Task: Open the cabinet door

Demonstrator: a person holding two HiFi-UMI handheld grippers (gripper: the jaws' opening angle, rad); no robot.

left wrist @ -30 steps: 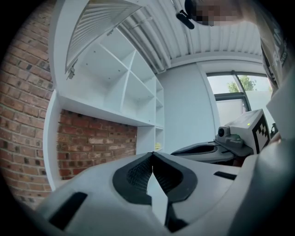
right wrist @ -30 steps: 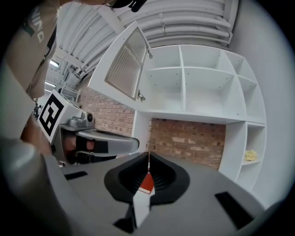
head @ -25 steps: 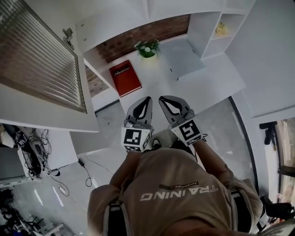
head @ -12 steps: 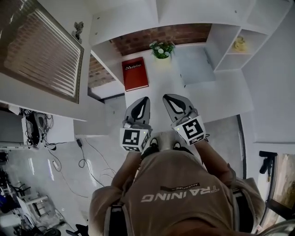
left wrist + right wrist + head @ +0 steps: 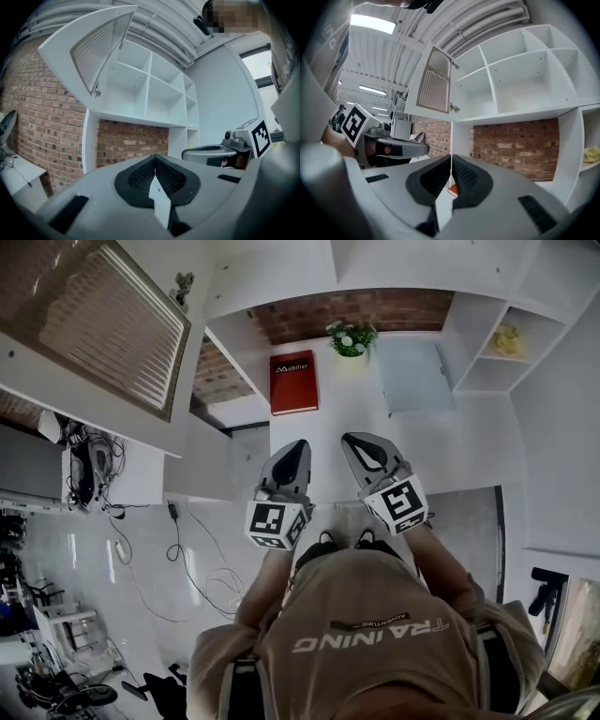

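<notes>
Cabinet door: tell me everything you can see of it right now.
The cabinet door is a white frame around a ribbed, slatted-looking panel that reads brownish in the head view. It stands swung wide open off the left side of the white shelf cabinet, joined to it by two metal hinges along one edge. No handle shows. Nothing else touches it.

- Left tool [image 5: 298, 448]: held out level, jaws pressed together, nothing between them.
- Right tool [image 5: 362, 442]: level too, jaws closed and empty.
- Side by side, just apart, tips angled slightly toward each other.
</notes>
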